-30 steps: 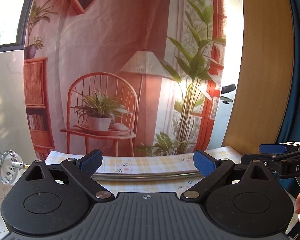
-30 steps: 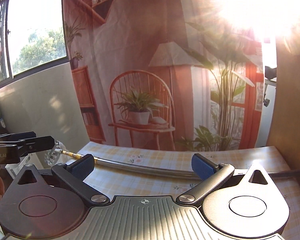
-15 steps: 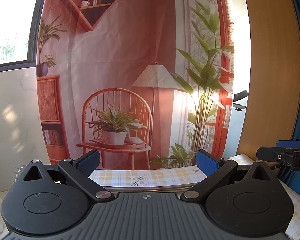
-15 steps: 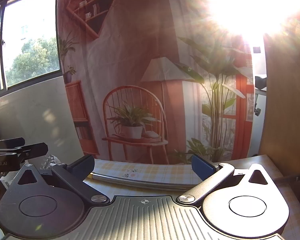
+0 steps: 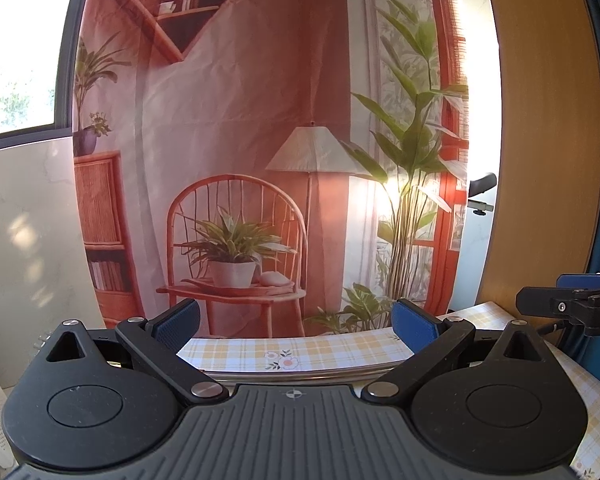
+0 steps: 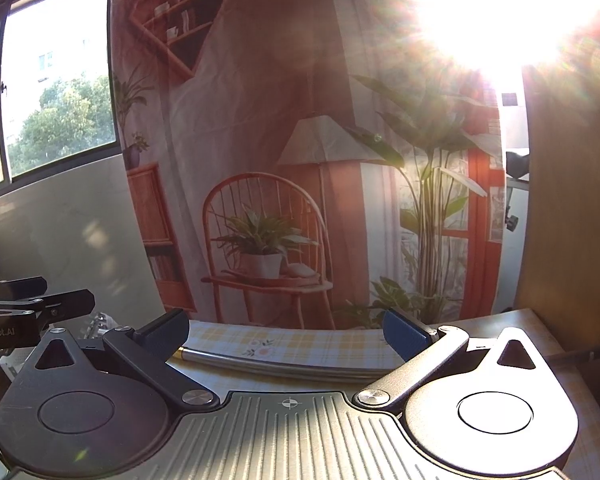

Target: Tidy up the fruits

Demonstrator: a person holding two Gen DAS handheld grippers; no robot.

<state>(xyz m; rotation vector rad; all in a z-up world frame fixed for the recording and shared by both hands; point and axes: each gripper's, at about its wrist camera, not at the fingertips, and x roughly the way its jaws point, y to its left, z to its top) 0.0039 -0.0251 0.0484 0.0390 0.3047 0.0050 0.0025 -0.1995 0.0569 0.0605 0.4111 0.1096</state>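
Both the left hand-held gripper (image 5: pixel 296 322) and the right hand-held gripper (image 6: pixel 286 332) are wide open and empty. They point at a far backdrop (image 5: pixel 260 120), over the table (image 5: pixel 340 350).

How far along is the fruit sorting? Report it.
Done: nothing visible; no fruit shows in either view. In hand: nothing; the left gripper and right gripper are open, above the checked tablecloth and a metal rod. Left: apparently everything.
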